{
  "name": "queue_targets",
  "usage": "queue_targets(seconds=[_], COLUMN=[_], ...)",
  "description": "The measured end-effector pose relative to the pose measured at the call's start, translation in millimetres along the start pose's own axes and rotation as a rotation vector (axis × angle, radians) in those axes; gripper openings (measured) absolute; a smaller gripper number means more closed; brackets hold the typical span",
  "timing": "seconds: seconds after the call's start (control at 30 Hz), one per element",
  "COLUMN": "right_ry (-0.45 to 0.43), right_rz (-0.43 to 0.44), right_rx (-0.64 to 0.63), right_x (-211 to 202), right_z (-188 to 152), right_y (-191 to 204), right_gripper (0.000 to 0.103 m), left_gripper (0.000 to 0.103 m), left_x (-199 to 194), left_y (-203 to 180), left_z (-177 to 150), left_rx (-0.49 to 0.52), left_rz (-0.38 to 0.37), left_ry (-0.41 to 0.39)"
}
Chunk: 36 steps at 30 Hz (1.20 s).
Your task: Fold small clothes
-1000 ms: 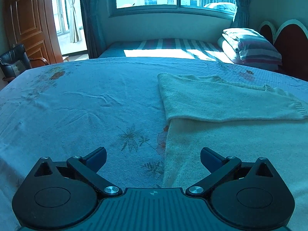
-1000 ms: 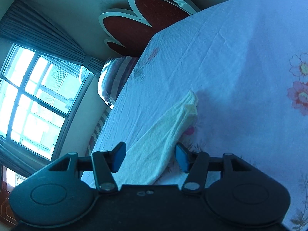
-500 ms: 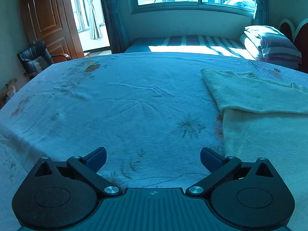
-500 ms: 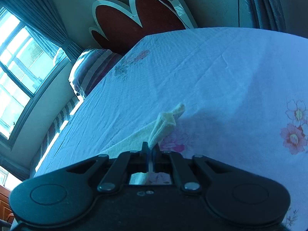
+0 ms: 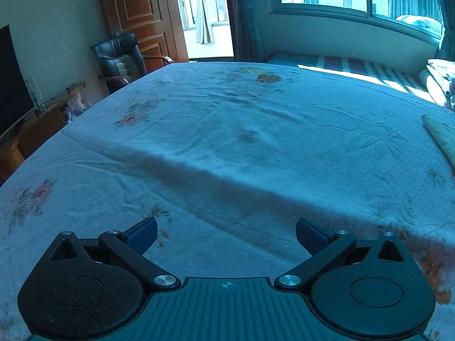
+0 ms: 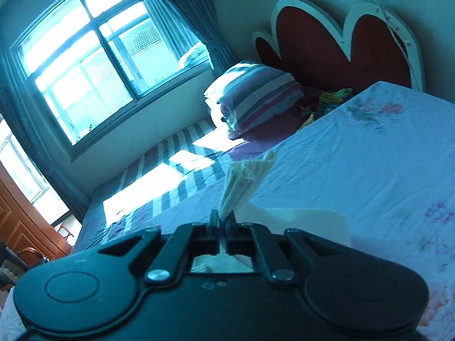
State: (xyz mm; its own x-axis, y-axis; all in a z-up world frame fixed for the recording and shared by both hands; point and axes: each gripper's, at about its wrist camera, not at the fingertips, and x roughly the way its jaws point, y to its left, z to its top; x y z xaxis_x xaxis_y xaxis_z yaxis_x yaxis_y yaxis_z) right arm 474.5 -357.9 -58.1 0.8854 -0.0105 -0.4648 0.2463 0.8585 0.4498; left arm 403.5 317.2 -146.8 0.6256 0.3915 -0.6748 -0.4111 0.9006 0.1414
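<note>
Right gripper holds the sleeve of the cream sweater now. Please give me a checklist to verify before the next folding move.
1. Right gripper shut on sleeve: ok.
2. Sleeve end lifted off the bedsheet: ok.
3. Left gripper open, nothing between its fingers: ok.
4. Cream sweater within the left gripper's view: not ok, only an edge at far right.
5. Sweater body lying flat: cannot tell.

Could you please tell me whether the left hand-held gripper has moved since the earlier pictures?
Yes. The left hand-held gripper has swung leftward: the cream sweater, once filling the right of its view, now sits at the right edge, on the bedsheet.
</note>
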Motion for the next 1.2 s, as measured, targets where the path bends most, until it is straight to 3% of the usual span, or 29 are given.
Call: queue_targets(seconds=[0.1, 0.27, 0.47, 0.6, 0.87, 0.9, 0.93, 1.0, 1.1, 1.2], right_ry=[0.042, 0.175, 0.346, 0.349, 0.364, 0.372, 0.382, 0.396, 0.380, 0.316], right_rz=[0.103, 0.243, 0.269, 0.246, 0.238, 0.250, 0.272, 0.347, 0.434, 0.373], right_rx=[-0.044, -0.165, -0.369, -0.443, -0.495, -0.486, -0.487, -0.509, -0.485, -0.424], right_x=[26, 69, 95, 84, 85, 87, 87, 83, 63, 39], right_z=[-21, -84, -177, -202, -213, -215, -218, -223, -222, -203], right_y=[69, 169, 244, 260, 267, 267, 268, 272, 271, 247], right_gripper=[0.004, 0.004, 0.004, 0.005, 0.008, 0.013, 0.027, 0.041, 0.030, 0.025], left_gripper=[0.102, 0.102, 0.102, 0.102, 0.102, 0.102, 0.102, 0.102, 0.102, 0.102], left_x=[1, 6, 14, 20, 27, 25, 25, 23, 23, 23], left_y=[31, 71, 105, 121, 117, 113, 109, 97, 66, 14], left_z=[4, 11, 4, -4, -5, -3, -1, 5, 20, 39], left_rx=[-0.027, -0.052, -0.080, -0.095, -0.086, -0.079, -0.072, -0.053, -0.051, -0.025], left_rz=[0.003, 0.012, 0.037, 0.052, 0.033, 0.026, 0.020, 0.006, -0.093, -0.219], left_ry=[-0.006, -0.027, -0.014, 0.000, 0.007, 0.004, 0.001, -0.012, -0.022, -0.043])
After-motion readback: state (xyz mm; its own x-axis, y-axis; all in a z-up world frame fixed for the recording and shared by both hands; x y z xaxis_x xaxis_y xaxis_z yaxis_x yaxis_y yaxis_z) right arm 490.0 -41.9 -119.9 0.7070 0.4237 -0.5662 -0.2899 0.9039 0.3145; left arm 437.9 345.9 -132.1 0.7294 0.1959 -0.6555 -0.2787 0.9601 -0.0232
